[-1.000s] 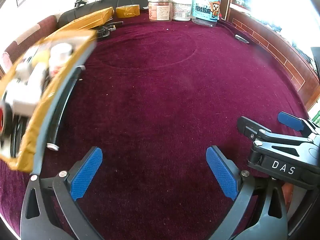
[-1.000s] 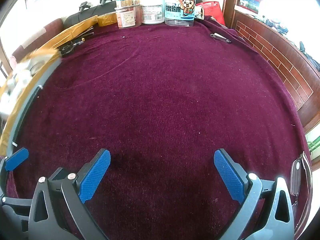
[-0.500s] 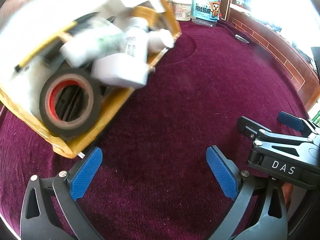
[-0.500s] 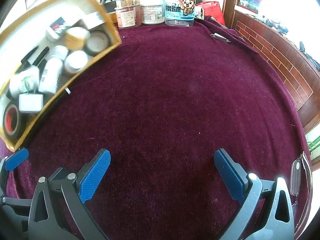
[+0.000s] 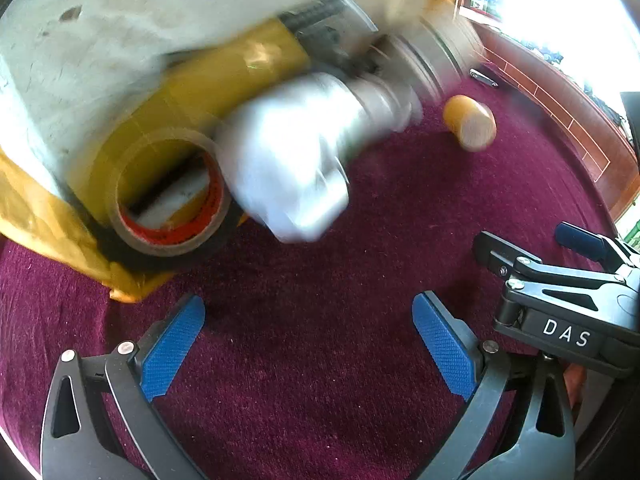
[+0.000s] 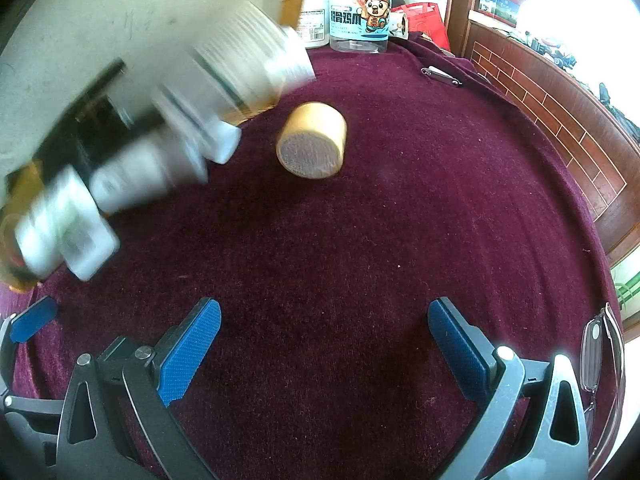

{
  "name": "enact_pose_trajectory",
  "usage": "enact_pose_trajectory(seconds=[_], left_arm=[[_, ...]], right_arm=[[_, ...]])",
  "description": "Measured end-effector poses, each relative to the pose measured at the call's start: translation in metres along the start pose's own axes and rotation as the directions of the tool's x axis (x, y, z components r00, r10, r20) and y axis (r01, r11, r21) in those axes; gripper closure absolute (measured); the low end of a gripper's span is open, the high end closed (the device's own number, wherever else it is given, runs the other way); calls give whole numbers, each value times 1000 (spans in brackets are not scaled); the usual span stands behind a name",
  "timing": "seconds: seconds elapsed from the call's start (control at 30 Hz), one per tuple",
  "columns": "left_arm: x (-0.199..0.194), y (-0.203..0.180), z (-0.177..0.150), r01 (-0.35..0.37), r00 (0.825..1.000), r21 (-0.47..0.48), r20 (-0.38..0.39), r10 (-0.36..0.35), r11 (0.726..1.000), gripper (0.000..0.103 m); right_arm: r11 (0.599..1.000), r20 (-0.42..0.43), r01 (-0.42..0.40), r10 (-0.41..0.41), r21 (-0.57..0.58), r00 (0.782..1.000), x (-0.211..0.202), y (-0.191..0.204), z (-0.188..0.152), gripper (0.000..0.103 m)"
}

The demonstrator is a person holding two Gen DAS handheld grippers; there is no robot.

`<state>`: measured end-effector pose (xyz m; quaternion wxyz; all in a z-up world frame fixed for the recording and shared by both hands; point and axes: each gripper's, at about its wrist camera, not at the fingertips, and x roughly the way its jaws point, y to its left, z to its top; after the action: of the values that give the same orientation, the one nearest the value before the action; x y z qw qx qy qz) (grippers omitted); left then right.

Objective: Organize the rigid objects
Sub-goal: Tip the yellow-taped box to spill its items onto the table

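A yellow-taped box point(image 5: 120, 60) is tipped over the maroon cloth point(image 5: 320, 380), and its contents spill out, motion-blurred. A brown tape roll point(image 5: 168, 196) rests at the box's lip. White bottles and a white block point(image 5: 288, 168) tumble out, blurred too in the right wrist view point(image 6: 132, 172). A tan cylinder point(image 6: 312, 140) lies on its side on the cloth, also seen far right of the spill point(image 5: 470, 126). My left gripper point(image 5: 308, 344) and right gripper point(image 6: 324, 348) both rest open near the front, nothing between their fingers.
Jars and a blue-labelled tub point(image 6: 358, 20) stand at the table's far edge. A small metal clip point(image 6: 440, 76) lies at the back right. Eyeglasses point(image 6: 600, 356) lie at the right edge. A brick-patterned ledge point(image 6: 560, 120) borders the right side.
The box has swung in from the left and tipped over; tape roll, bottles and the tan cylinder now spill onto the cloth. Both grippers stay still and open.
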<state>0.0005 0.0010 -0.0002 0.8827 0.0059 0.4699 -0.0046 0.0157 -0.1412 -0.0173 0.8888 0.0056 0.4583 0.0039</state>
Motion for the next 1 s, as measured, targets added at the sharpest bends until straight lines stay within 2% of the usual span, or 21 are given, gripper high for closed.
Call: enact_pose_trajectory(seconds=[1.0], left_arm=[[1,0,-2,1,1000,1,-1,-1,1000,0]], right_arm=[[1000,0,-1,1,-1,1000,3,1,3,1]])
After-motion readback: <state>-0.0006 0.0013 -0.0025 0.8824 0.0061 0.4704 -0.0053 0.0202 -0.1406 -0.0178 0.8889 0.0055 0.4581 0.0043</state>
